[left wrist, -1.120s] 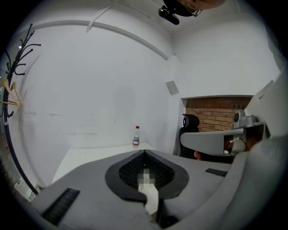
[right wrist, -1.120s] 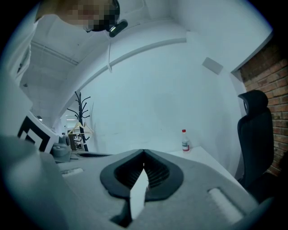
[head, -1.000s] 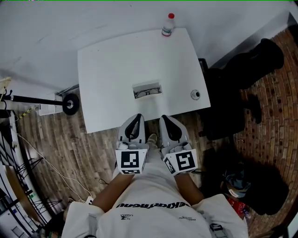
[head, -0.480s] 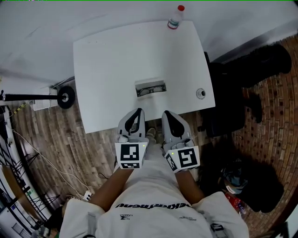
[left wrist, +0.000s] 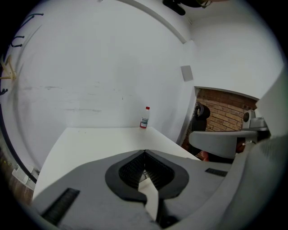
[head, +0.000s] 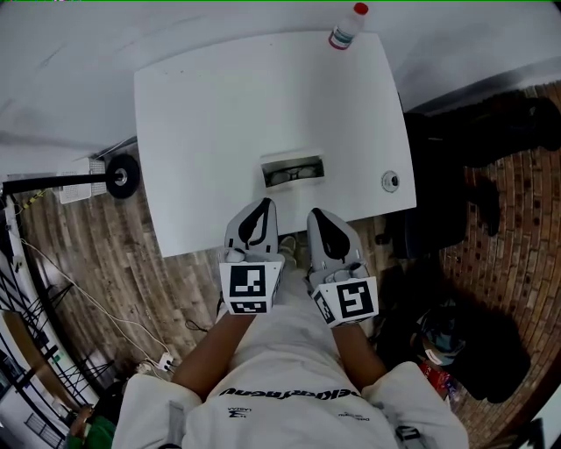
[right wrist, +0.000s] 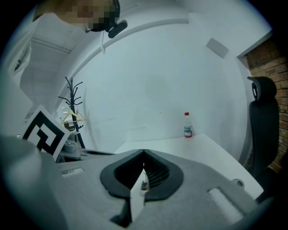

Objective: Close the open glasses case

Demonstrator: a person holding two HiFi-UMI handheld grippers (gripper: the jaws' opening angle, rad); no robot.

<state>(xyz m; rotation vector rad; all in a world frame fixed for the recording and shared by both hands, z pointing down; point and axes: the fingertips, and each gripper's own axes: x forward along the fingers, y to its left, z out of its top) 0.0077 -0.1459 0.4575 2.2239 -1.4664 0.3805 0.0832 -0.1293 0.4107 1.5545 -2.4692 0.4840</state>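
Glasses case [head: 294, 170] lies open on the white table [head: 219, 105], a little in from the near edge and about midway along it. A pair of glasses [head: 294, 174] shows inside. The lid has not been brought over, so none of the closing looks done.

Nearest the camera, the person's arms hold both tools side by side over the wooden floor [head: 105, 263], with the tips just over the table's near edge. The left gripper [head: 262, 207] has its jaws pressed together with nothing between them. The right gripper [head: 318, 214] is the same in its own view, tips meeting and empty. Both point forward toward the case and are near it, but clearly apart from it, with bare tabletop between the tips and the case.

By my reading the whole job is still ahead: reach forward, get a tip against the lid, and fold it down until it shuts. From above I cannot tell which side the lid hinges on.

Farther out, a small round thing [head: 390, 181] sits near the table's right edge. A dark chair [head: 438, 202] stands beside that edge, and a red-capped bottle [head: 347, 26] stands at the far corner.
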